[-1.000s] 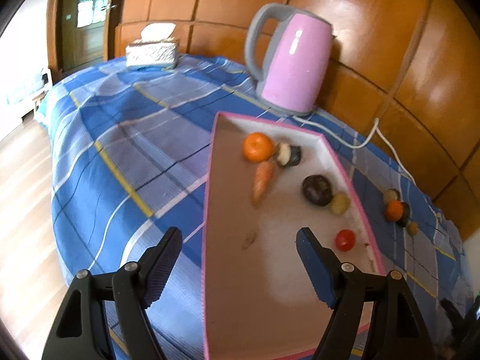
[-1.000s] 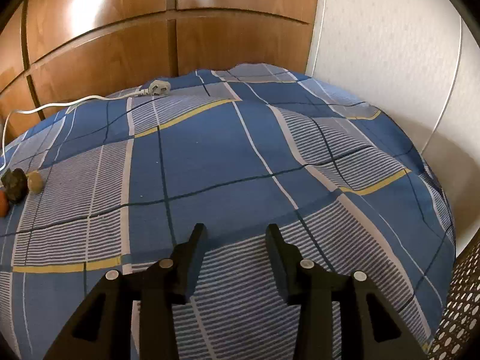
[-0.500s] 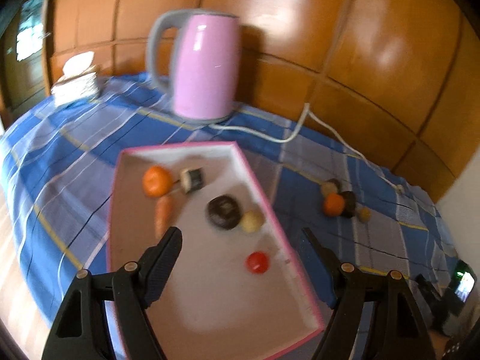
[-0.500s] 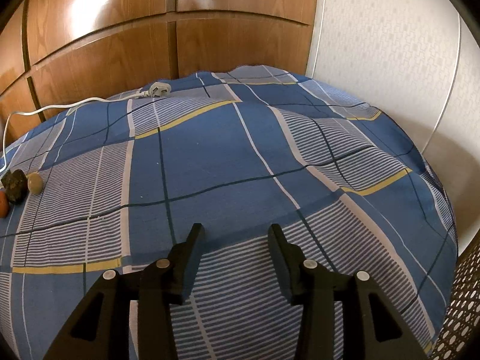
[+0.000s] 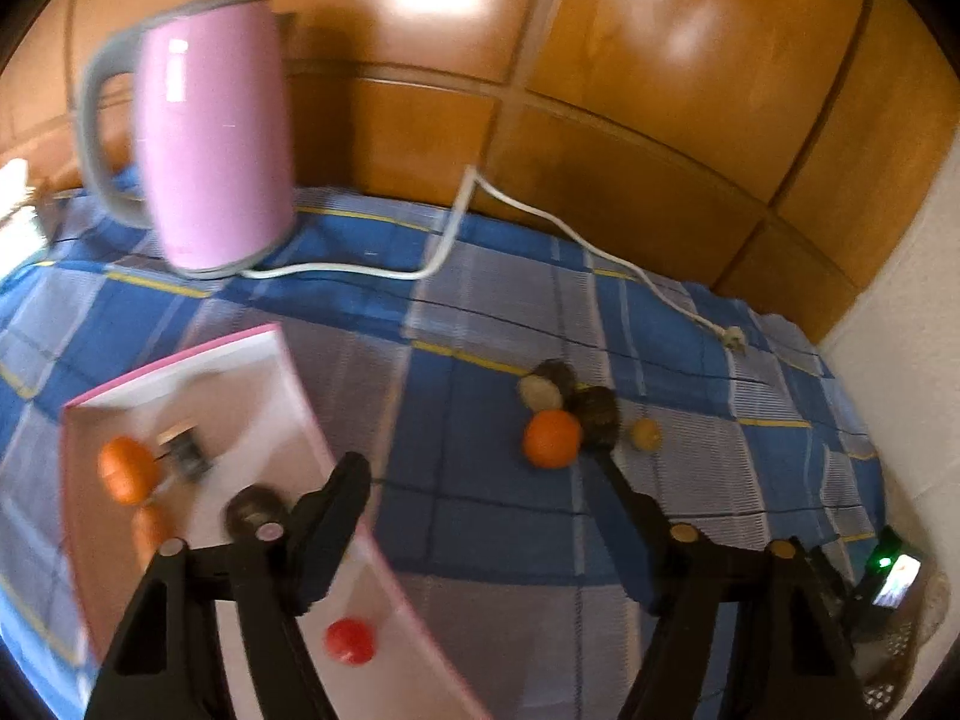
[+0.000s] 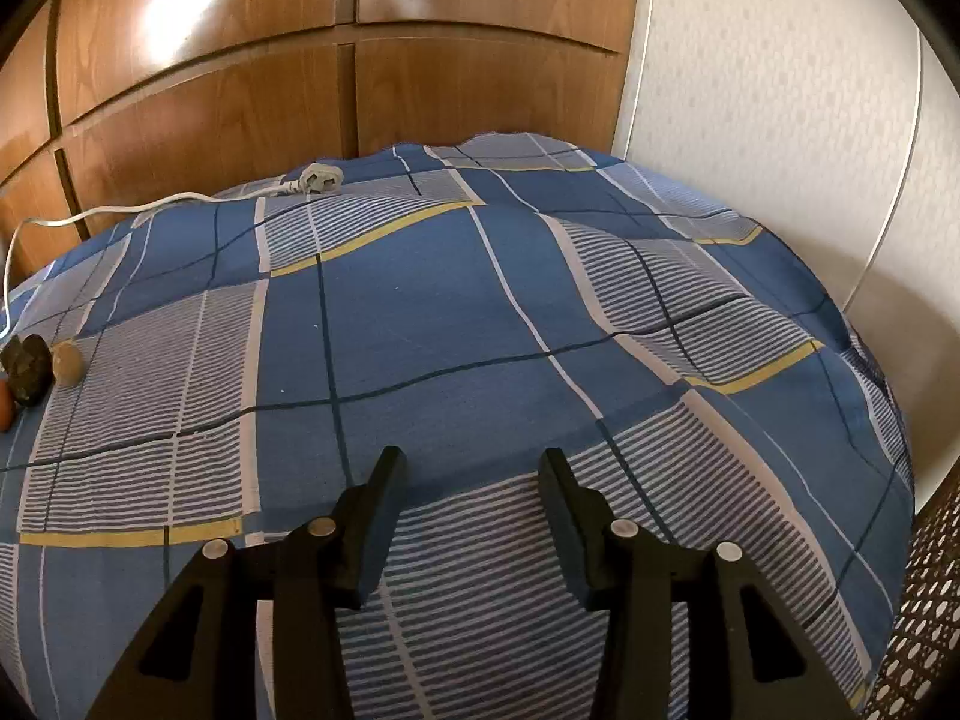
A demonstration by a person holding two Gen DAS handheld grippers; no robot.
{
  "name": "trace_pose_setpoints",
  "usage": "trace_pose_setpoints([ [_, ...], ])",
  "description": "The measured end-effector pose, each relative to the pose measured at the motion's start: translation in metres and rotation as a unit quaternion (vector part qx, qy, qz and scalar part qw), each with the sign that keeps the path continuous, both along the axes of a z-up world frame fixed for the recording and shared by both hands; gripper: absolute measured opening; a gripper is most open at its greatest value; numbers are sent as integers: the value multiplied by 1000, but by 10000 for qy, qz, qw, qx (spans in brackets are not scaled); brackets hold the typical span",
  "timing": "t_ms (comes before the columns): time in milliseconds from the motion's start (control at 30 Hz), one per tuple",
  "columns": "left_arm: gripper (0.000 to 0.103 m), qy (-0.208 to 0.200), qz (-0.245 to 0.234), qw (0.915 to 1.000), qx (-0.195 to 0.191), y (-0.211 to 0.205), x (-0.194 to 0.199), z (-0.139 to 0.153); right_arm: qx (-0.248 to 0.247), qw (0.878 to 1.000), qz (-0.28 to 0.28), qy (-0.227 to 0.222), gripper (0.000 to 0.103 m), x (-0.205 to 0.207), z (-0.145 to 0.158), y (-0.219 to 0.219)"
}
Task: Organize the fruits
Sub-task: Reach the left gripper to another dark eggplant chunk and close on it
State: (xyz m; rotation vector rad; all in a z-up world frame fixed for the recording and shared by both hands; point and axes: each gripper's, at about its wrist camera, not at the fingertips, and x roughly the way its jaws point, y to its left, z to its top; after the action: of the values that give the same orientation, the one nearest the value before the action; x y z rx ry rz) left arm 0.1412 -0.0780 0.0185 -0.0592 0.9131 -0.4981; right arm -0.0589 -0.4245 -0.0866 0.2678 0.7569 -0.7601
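A white tray with a pink rim (image 5: 282, 372) lies lower left on the blue checked cloth. It holds an orange (image 5: 123, 474), a carrot (image 5: 150, 531), a dark round fruit (image 5: 252, 510) and a red tomato (image 5: 350, 642). To its right a loose orange (image 5: 551, 438), a dark fruit (image 5: 594, 414), a cut half (image 5: 543, 390) and a small yellowish fruit (image 5: 645, 434) lie on the cloth. My left gripper (image 5: 477, 459) hangs above the cloth between tray and cluster, jaws closing with nothing between them. My right gripper (image 6: 469, 457) stands open over bare cloth, with the dark fruit (image 6: 27, 363) far left.
A pink kettle (image 5: 210, 144) stands at the back left; its white cord (image 5: 444, 240) runs along the wood panelling to a plug (image 6: 318, 179). A small lit device (image 5: 894, 582) sits at the table's right edge. A wicker basket (image 6: 924, 630) is lower right, beside a white wall.
The left wrist view has swung right from the tray towards the loose fruits, which now sit near the right fingertip. The right gripper's jaws stand slightly wider; that hand has not moved.
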Motion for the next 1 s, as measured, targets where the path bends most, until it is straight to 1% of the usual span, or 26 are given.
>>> trace_pose_setpoints([
  [33, 68, 24, -82, 10000, -3, -6, 4, -1, -3, 10000, 1, 1, 47, 0, 0, 0],
  [100, 59, 97, -268, 9996, -59, -19, 13, -4, -14, 10000, 0, 6, 47, 0, 0, 0],
  [167, 54, 255, -514, 9982, -162, -34, 24, -9, -21, 10000, -1, 9, 47, 1, -1, 0],
  [200, 50, 280, -549, 9980, -159, -38, 27, -10, -25, 10000, -1, 10, 47, 1, -1, 0],
  [233, 49, 308, -588, 9977, -137, -44, 31, -12, -26, 10000, -1, 8, 47, 1, -1, 0],
  [367, 50, 473, -666, 9965, -194, -63, 51, -19, -35, 10000, 1, 11, 47, 1, -1, 0],
  [500, 56, 652, -695, 9953, -155, -77, 69, -29, -56, 10000, -2, 23, 47, 1, -1, 1],
  [567, 56, 813, -711, 9940, -151, -83, 80, -37, -60, 10000, -3, 23, 47, 1, -1, 1],
  [700, 56, 967, -761, 9923, -112, -93, 91, -51, -70, 10000, -4, 28, 47, 1, -1, 1],
  [867, 56, 1213, -821, 9890, -230, -101, 102, -68, -92, 10000, -1, 38, 47, 2, -2, 1],
  [967, 54, 1335, -848, 9871, -265, -104, 105, -78, -103, 9999, -1, 43, 47, 2, -2, 1],
  [1000, 52, 1347, -843, 9867, -340, -103, 106, -79, -105, 9999, 1, 43, 47, 2, -2, 1],
])
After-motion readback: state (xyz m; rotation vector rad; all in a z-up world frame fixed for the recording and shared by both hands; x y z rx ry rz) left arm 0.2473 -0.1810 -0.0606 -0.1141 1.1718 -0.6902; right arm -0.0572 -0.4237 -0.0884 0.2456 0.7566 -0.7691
